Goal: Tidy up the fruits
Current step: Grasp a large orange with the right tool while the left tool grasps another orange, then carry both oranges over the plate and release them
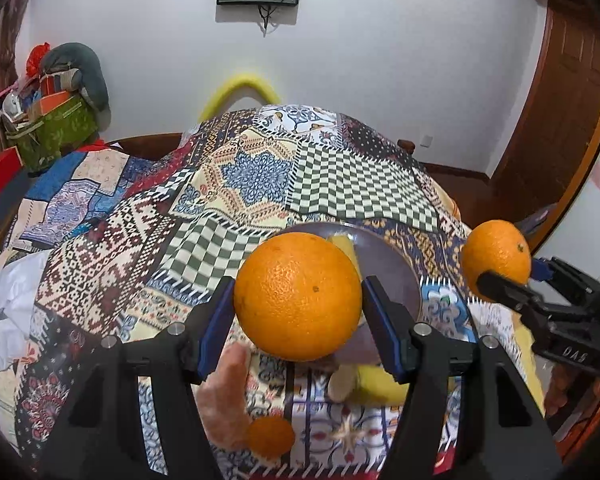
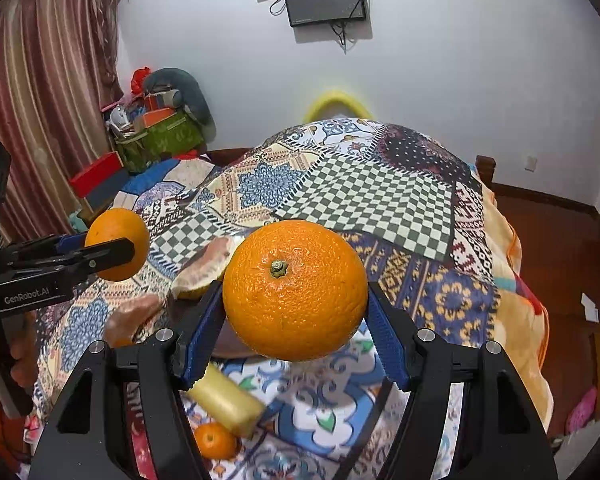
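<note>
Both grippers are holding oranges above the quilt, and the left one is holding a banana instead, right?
Not quite. The left gripper holds an orange, not a banana, as the left wrist view shows. The right gripper also holds an orange above the quilt.

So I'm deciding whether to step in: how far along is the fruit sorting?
Early to midway. Done: a yellowish fruit piece already lies on the brown plate. In hand: the left gripper and right gripper each clamp a large orange above the patchwork cloth. Left: a small tangerine, a pale yellow piece and a pinkish piece lie off the plate.
</note>
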A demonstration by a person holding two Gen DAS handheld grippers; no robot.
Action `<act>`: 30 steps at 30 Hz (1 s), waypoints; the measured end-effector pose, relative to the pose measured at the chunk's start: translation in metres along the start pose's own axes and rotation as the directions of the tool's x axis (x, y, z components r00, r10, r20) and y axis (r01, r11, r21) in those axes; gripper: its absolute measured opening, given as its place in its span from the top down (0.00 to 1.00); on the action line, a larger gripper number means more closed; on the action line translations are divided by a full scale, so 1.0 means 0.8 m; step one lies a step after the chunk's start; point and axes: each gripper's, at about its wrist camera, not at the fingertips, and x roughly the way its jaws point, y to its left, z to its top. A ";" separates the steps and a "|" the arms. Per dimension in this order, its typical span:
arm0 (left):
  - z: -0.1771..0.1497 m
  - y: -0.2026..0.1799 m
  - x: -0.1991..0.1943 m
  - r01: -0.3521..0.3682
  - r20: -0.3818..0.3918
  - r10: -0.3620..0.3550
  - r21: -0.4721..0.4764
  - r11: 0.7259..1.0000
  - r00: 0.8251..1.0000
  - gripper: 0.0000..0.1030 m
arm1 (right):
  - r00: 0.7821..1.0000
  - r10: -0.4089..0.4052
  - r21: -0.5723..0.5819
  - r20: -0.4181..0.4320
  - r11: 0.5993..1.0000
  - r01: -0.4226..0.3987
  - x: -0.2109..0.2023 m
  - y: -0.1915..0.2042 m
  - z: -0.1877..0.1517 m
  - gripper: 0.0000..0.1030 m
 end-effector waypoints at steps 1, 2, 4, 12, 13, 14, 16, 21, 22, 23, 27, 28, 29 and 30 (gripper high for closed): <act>0.003 0.000 0.004 0.002 0.001 -0.002 -0.005 1.000 1.000 0.39 | 1.000 0.004 0.003 0.000 1.000 -0.004 0.005 0.000 0.003 0.37; 0.006 -0.001 0.008 0.003 0.002 -0.003 -0.007 1.000 1.000 0.39 | 1.000 0.008 0.004 0.001 1.000 -0.008 0.008 0.000 0.005 0.37; 0.011 -0.002 0.017 0.006 -0.002 -0.006 -0.006 1.000 1.000 0.39 | 1.000 0.015 0.007 0.000 1.000 -0.015 0.018 -0.001 0.010 0.37; 0.024 -0.008 0.057 -0.007 -0.028 0.007 0.019 1.000 1.000 0.39 | 1.000 0.021 0.004 -0.012 1.000 -0.021 0.050 -0.006 0.024 0.37; 0.026 -0.008 0.062 -0.008 -0.031 0.008 0.021 1.000 0.999 0.39 | 1.000 0.021 0.004 -0.015 1.000 -0.021 0.054 -0.007 0.025 0.37; 0.027 -0.007 0.066 -0.008 -0.034 0.009 0.022 1.000 0.999 0.39 | 1.000 0.021 0.004 -0.019 1.000 -0.021 0.057 -0.007 0.025 0.37; 0.030 -0.006 0.076 -0.007 -0.043 0.008 0.022 1.000 0.999 0.39 | 0.999 0.020 0.003 -0.029 1.000 -0.020 0.065 -0.008 0.027 0.37; 0.036 -0.005 0.103 0.005 -0.077 -0.004 0.010 1.000 0.997 0.39 | 0.998 0.017 -0.014 -0.061 1.000 -0.018 0.085 -0.011 0.029 0.37; 0.036 -0.005 0.109 0.005 -0.085 -0.003 0.013 1.000 0.996 0.39 | 0.997 0.018 -0.020 -0.070 1.000 -0.019 0.090 -0.010 0.029 0.37; 0.036 -0.006 0.114 0.002 -0.094 0.000 0.018 1.000 0.996 0.39 | 0.997 0.018 -0.023 -0.076 1.000 -0.020 0.093 -0.011 0.029 0.37; 0.035 -0.010 0.129 -0.009 -0.117 0.014 0.037 0.999 0.993 0.39 | 0.994 0.016 -0.049 -0.108 0.999 -0.022 0.110 -0.011 0.029 0.37; 0.035 -0.010 0.132 -0.009 -0.122 0.013 0.039 0.999 0.992 0.39 | 0.993 0.015 -0.058 -0.119 0.998 -0.022 0.115 -0.010 0.029 0.37; 0.035 -0.010 0.134 -0.007 -0.127 0.012 0.040 0.999 0.992 0.39 | 0.992 0.017 -0.060 -0.128 0.998 -0.025 0.120 -0.011 0.028 0.37; 0.035 -0.011 0.137 -0.004 -0.133 0.010 0.041 0.999 0.991 0.39 | 0.990 0.019 -0.060 -0.136 0.998 -0.028 0.124 -0.013 0.029 0.37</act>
